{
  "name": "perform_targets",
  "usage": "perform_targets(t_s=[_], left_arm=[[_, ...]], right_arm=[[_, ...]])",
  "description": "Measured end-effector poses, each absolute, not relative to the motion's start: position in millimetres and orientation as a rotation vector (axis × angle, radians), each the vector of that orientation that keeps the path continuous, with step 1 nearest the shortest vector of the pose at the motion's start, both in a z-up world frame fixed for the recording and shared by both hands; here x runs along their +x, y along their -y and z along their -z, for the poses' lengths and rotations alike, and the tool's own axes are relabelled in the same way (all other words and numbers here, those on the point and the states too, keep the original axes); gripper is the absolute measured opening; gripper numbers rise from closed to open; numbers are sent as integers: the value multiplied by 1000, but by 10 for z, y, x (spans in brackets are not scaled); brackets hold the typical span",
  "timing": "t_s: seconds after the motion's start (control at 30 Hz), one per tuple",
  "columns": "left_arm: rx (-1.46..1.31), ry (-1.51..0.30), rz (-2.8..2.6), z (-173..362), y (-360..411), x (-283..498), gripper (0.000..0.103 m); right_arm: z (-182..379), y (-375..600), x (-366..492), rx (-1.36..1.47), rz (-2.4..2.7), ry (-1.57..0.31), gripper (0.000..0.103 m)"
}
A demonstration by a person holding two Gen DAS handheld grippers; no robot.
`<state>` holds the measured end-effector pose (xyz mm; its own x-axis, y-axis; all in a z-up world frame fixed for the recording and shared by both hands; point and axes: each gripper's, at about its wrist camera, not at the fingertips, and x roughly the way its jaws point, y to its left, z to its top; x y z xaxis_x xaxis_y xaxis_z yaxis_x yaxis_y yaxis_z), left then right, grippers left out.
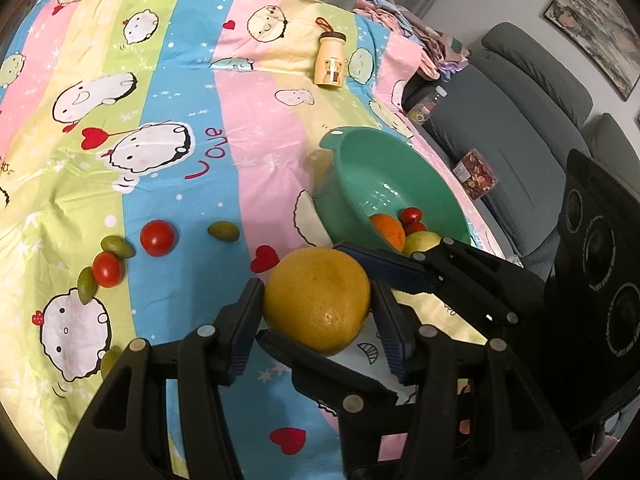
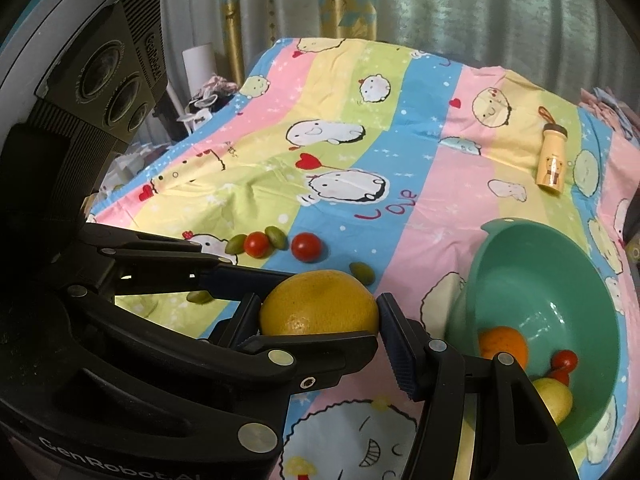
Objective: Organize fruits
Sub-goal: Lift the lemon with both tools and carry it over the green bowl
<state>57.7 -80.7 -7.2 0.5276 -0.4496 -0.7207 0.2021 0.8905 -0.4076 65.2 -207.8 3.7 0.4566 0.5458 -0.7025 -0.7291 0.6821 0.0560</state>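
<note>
Striped cartoon cloth [image 1: 248, 128] covers the whole work surface; its far edge meets curtains [image 2: 460, 4], and its right edge drops off toward a grey sofa [image 1: 532, 120].

Both grippers meet on one big yellow grapefruit [image 1: 317, 299] near the front of the cloth. The left gripper [image 1: 317, 322] has its pads pressed on the fruit's left and right sides. The right gripper [image 2: 318, 322] clamps the same fruit, its fingers crossing over and under the left one's. Whether the grapefruit rests on the cloth or is clear of it I cannot tell.

Just right of the fruit sits a green bowl [image 1: 352, 152], tilted, its rim close to the cloth's right edge. Inside lie an orange [image 2: 503, 343], a yellow fruit [image 2: 556, 398] and small red tomatoes [image 1: 412, 216].

To the left, loose tomatoes [image 1: 158, 237] and green olives [image 1: 224, 231] are scattered in a loose line. Beyond them a broad stretch of cloth lies open up to a small yellow bottle [image 1: 330, 60], lying near the far right corner, well apart from the bowl.
</note>
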Motion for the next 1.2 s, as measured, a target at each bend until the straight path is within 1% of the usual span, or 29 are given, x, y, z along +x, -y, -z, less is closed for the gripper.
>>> perform_targets(t_s=[0.53, 1.2], left_arm=[[-232, -907, 402, -116, 1022, 533, 54], [-157, -903, 428, -206, 1324, 664, 54]], right_arm=[[-181, 2309, 597, -222, -783, -705, 62], [-222, 2564, 698, -166, -754, -671, 62]])
